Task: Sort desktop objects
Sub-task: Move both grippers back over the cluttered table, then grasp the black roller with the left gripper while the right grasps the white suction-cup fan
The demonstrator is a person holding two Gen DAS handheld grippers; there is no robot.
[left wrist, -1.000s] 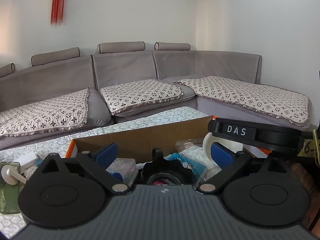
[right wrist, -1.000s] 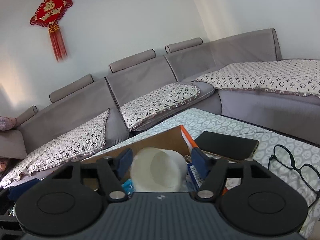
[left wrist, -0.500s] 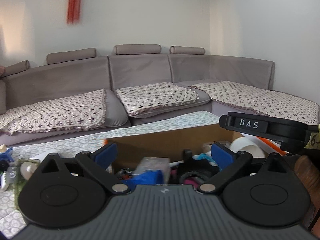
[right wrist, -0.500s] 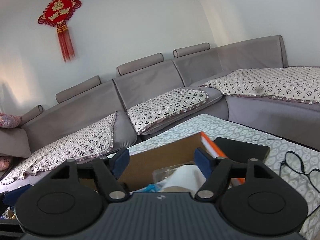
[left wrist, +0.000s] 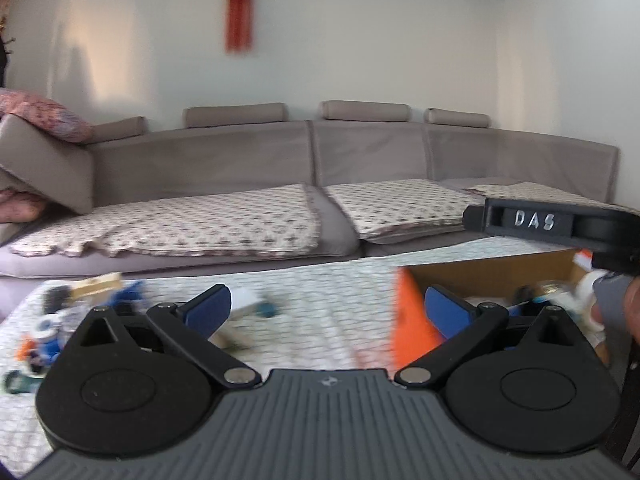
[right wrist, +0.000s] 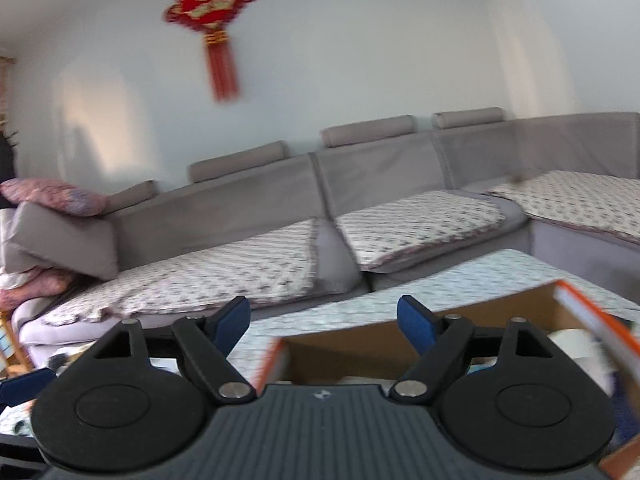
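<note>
Both tools swung left, away from the box (left wrist: 492, 276); left tool (left wrist: 326, 306) and right tool (right wrist: 324, 316) gape apart, empty.

Soft, even daylight fills both views, with a pale warm patch on the wall (left wrist: 100, 60) above and left of the jaws. Motion blur smears the table (left wrist: 320, 304) between the jaws, and fisheye bending curves the sofa (right wrist: 280, 208) beyond them.

Grey sofa (left wrist: 360, 168), white wall (left wrist: 400, 40)
</note>
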